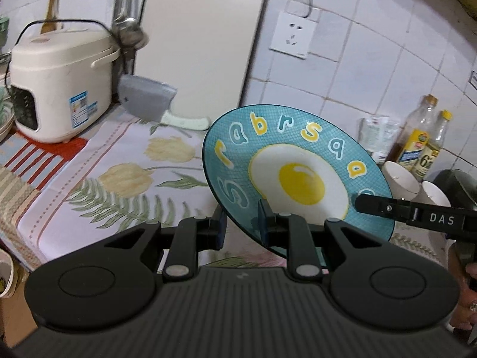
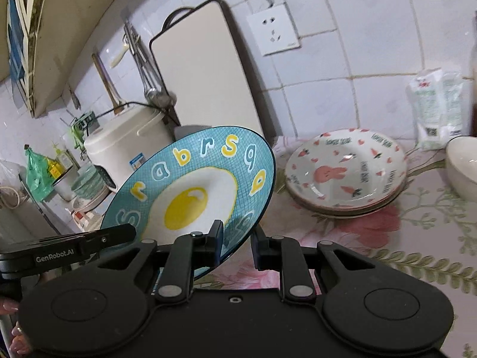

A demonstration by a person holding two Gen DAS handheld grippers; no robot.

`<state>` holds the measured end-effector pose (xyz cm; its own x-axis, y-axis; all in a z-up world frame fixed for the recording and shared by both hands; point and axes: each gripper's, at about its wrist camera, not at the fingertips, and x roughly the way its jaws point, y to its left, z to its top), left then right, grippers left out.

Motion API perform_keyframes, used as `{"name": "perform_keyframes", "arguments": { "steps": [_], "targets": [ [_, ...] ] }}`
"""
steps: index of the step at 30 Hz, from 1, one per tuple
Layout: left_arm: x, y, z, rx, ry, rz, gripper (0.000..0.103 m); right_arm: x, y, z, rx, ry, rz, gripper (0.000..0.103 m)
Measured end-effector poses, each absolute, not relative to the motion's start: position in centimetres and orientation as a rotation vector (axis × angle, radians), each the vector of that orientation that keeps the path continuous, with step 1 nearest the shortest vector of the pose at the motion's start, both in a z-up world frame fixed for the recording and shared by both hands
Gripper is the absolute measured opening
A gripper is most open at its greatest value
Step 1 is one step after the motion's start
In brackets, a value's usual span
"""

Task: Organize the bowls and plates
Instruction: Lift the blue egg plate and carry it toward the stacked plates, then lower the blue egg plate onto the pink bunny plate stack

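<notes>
The teal plate (image 1: 298, 176) with a fried egg painted at its centre and the letters "s r a b r s q a" round its rim is held tilted above the floral tablecloth (image 1: 119, 197), both grippers gripping its lower rim. The left gripper (image 1: 241, 228) pinches the rim between narrow jaws; the right gripper (image 2: 237, 240), marked "DAS", clasps the opposite edge likewise. The left tool reads "GenRobot.AI". A stack of rabbit-and-carrot plates (image 2: 345, 173) lies near on the cloth, a white bowl (image 2: 463, 164) beside it. Left of the plate, bare cloth runs to the rice cooker (image 1: 59, 86).
</notes>
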<state>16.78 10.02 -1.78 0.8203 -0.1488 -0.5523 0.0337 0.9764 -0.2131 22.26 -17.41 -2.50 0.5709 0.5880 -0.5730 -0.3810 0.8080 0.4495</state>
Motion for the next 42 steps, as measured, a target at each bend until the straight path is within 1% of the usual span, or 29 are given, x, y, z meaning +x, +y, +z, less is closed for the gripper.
{"name": "perform_keyframes", "arguments": {
  "steps": [13, 24, 29, 32, 42],
  "targets": [
    [20.8, 5.0, -1.6, -0.211, 0.603, -0.168, 0.02, 23.8, -22.1, -2.0, 0.288, 0.758, 0.5, 0.024],
    [26.5, 2.8, -2.3, -0.226, 0.633, -0.196, 0.02, 28.0, -24.4, -2.5, 0.284, 0.79, 0.437, 0.025],
    [29.7, 2.9, -3.4, -0.278, 0.654, -0.217, 0.02, 29.9, -24.9, -3.4, 0.3, 0.806, 0.401, 0.026],
    [31.0, 2.7, -4.2, -0.278, 0.647, -0.207, 0.02, 30.5, -24.4, -4.5, 0.297, 0.819, 0.39, 0.027],
    [34.8, 1.8, -7.7, -0.288, 0.706, -0.212, 0.02, 33.1, -24.4, -7.2, 0.288, 0.879, 0.338, 0.027]
  ]
}}
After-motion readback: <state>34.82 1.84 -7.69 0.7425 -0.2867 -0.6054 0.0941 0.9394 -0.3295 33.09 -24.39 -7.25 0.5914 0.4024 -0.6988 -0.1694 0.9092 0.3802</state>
